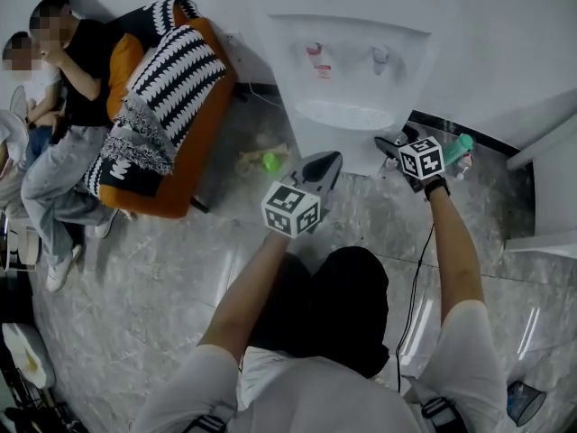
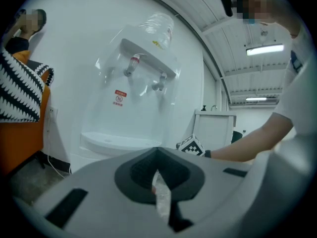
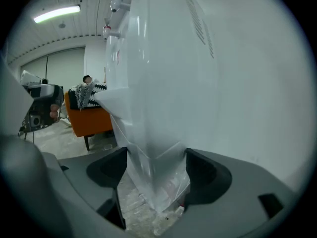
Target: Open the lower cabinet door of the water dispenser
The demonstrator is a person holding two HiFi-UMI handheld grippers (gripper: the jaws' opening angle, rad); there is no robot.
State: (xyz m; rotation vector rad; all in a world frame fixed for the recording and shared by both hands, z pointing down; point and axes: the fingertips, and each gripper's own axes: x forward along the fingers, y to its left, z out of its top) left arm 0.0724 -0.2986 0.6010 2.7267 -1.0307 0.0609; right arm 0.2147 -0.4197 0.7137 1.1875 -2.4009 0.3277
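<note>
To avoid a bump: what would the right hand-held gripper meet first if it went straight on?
Probably the water dispenser: its lower corner stands right ahead, between the right hand-held gripper's open jaws.

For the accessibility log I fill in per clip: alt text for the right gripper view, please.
The right tongs stand wide open astride a vertical corner of the white water dispenser, which fills most of the frame. Behind at left, an orange sofa stands on a marbled floor.
</note>
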